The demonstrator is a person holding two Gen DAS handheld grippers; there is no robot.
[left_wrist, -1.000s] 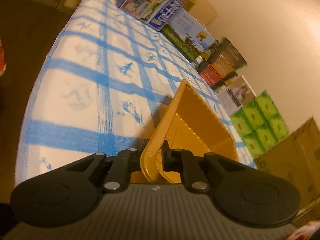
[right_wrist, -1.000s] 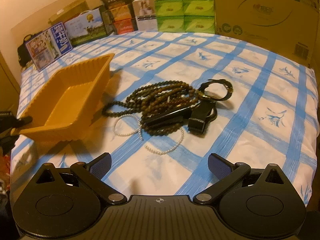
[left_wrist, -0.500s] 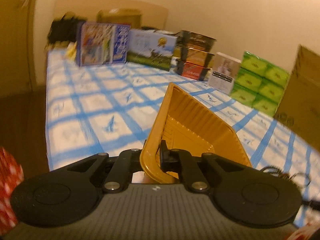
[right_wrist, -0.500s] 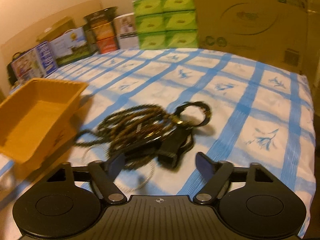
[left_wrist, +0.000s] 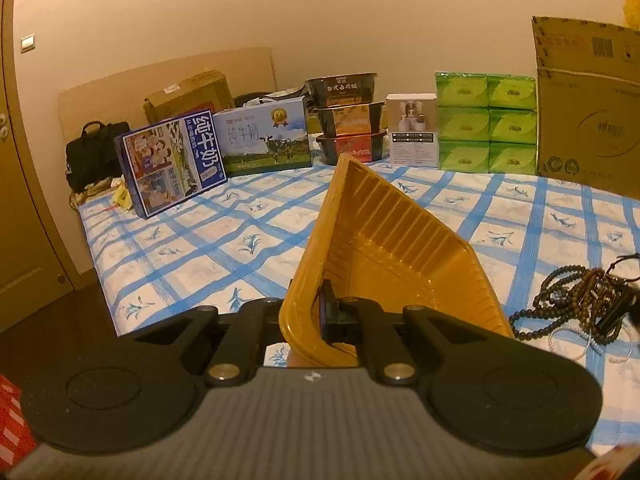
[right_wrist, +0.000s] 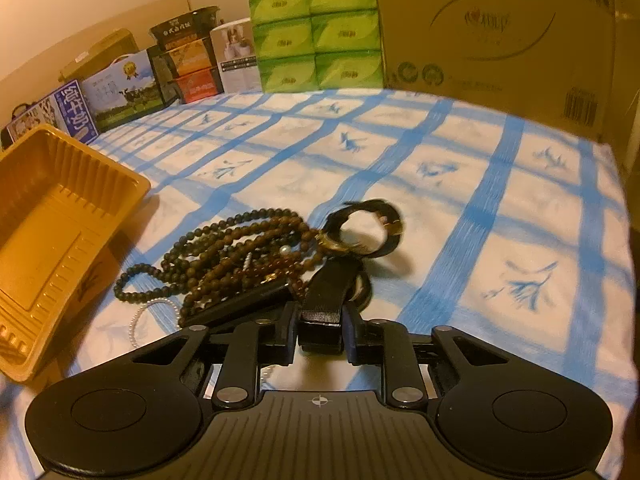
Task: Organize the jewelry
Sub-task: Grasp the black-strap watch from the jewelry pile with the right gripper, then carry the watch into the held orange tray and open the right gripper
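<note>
Black strap (right_wrist: 326, 294) of the tangled jewelry pile (right_wrist: 248, 256) on the blue-checked bed (right_wrist: 460, 184) sits between the right gripper (right_wrist: 320, 330) jaws, which have just been closing onto it, while the left gripper (left_wrist: 308, 316) clamps the rim of the tilted orange plastic tray (left_wrist: 384, 248) beside the pile.

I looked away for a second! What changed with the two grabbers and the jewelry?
The right gripper moved in to the jewelry pile and its jaws have just been closing around the black strap. The left gripper rolled upright, lifting the yellow tray it holds. The bead necklaces stayed put.
</note>
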